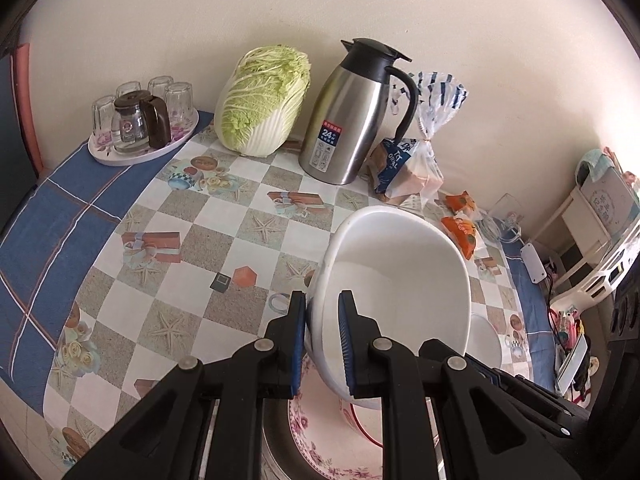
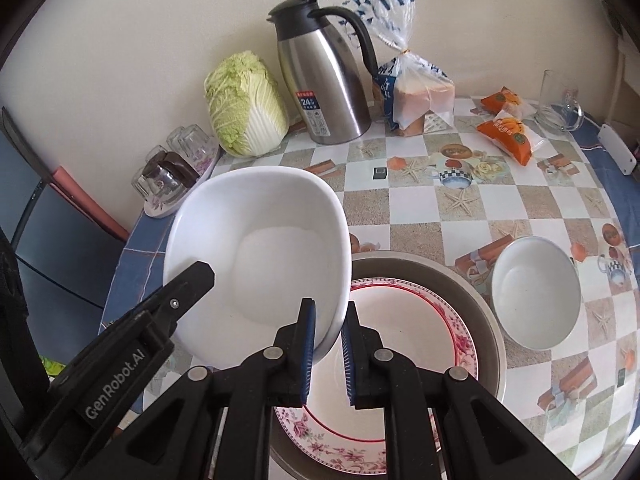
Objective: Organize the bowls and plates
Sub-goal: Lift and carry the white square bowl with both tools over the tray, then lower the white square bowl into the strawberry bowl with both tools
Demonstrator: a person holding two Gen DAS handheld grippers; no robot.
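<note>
A large white bowl (image 1: 400, 280) (image 2: 272, 252) hangs tilted in the air between both grippers. My left gripper (image 1: 322, 300) is shut on its rim, one pad inside and one outside. The opposite rim is pinched by my right gripper (image 2: 329, 308), also shut on it. In the right wrist view one finger (image 2: 188, 284) of the left gripper reaches over the bowl's left rim. Below the bowl a floral plate with a red ring (image 2: 440, 320) (image 1: 316, 432) lies in a metal basin (image 2: 484, 304). A smaller white bowl (image 2: 536, 292) (image 1: 484, 336) stands on the table to the right of the basin.
Along the wall stand a Chinese cabbage (image 1: 264, 104), a steel thermos jug (image 1: 348, 116), a bag of bread (image 2: 424, 96) and orange snack packets (image 2: 508, 132). A tray with glasses and a teapot (image 1: 140, 120) sits at the back left, a glass mug (image 2: 560, 100) at the back right.
</note>
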